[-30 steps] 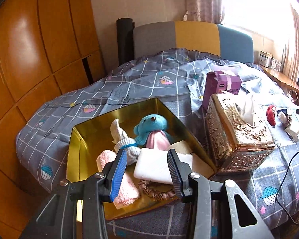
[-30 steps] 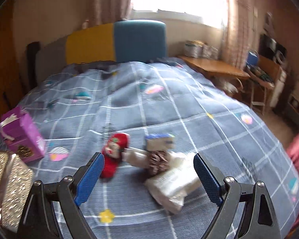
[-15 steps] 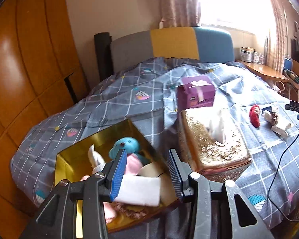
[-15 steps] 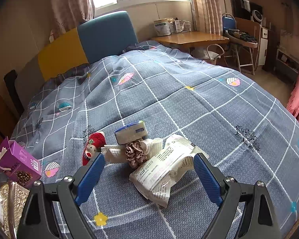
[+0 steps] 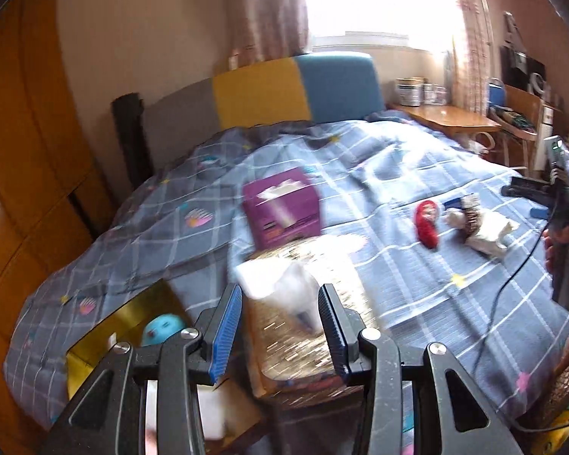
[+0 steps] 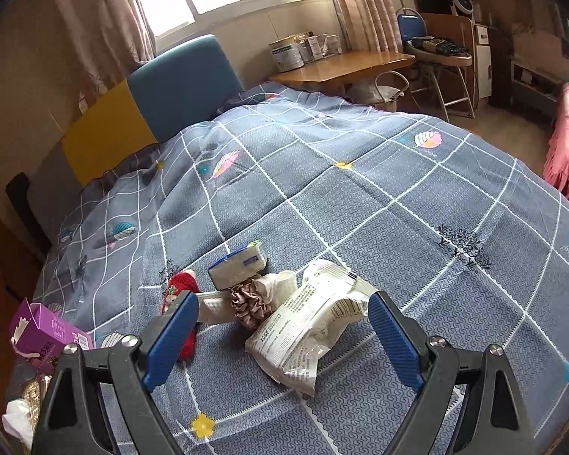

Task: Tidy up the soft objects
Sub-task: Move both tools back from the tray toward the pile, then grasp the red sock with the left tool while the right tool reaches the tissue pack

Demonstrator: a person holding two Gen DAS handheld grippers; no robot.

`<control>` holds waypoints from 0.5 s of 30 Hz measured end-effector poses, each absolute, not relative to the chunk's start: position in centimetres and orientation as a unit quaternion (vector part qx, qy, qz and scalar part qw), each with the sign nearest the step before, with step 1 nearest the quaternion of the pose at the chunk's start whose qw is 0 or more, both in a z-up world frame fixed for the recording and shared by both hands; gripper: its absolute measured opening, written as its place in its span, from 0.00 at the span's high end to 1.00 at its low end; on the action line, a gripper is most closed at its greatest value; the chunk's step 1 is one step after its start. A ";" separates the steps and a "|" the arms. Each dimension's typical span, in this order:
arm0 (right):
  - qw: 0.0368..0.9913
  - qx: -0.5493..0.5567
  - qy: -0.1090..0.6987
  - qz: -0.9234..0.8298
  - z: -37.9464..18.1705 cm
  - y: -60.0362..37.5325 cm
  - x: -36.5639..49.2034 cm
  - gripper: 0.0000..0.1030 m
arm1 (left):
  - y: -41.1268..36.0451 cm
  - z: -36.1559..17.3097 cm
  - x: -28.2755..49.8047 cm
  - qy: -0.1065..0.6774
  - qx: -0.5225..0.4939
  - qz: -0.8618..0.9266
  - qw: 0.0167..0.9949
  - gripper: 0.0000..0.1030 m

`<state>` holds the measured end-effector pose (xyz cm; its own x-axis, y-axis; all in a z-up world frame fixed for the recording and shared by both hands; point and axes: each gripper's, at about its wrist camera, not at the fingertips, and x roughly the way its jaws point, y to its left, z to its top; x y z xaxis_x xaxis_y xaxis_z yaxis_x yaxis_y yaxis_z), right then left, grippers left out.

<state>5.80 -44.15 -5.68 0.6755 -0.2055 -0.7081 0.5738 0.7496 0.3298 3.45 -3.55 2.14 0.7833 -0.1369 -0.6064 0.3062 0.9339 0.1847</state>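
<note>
Right wrist view: the right gripper (image 6: pixel 282 335) is shown with its blue pads spread wide and nothing held between them, framing a small heap of items at the lower centre of the frame on the grey checked bedspread (image 6: pixel 360 189). The heap comprises a crinkled white packet (image 6: pixel 307 331), a brown scrunchie (image 6: pixel 248 303), a white sock (image 6: pixel 278 284), a blue-and-white tissue pack (image 6: pixel 239 263) and a red plush toy (image 6: pixel 180 292), the last partly hidden behind the left pad. The wide opening is judged suited to closing on one soft piece without disturbing its neighbours. In the left wrist view, which is blurred by motion, the left gripper (image 5: pixel 280 326) is likewise seen parted and empty, above an ornate gold tissue box (image 5: pixel 303 341) from which a white tissue (image 5: pixel 284 284) protrudes. At the lower left of that frame a gold tin (image 5: pixel 106 331) is visible, in which a blue plush octopus (image 5: pixel 163 328) already lies; it is taken to be the collection container. A purple carton (image 5: pixel 282 206) stands behind the tissue box, and the same heap appears at the right, well apart from the tin.
</note>
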 end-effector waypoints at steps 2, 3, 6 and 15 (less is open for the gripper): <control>0.864 0.293 0.336 -0.233 -6.0 -44.9 5.4 0.11 | -5.5 2.4 4.1 0.310 0.140 -0.143 0.930 0.59; 0.860 0.305 0.334 -0.237 -6.2 -45.3 5.2 0.11 | -6.6 2.5 4.4 0.314 0.138 -0.156 0.926 0.59; 0.845 0.334 0.333 -0.250 -6.6 -46.4 4.5 0.11 | -10.1 2.7 5.6 0.331 0.124 -0.198 0.914 0.59; 0.840 0.372 0.314 -0.240 -6.5 -47.1 3.6 0.11 | -21.4 -2.3 10.8 0.400 0.148 -0.242 0.871 0.59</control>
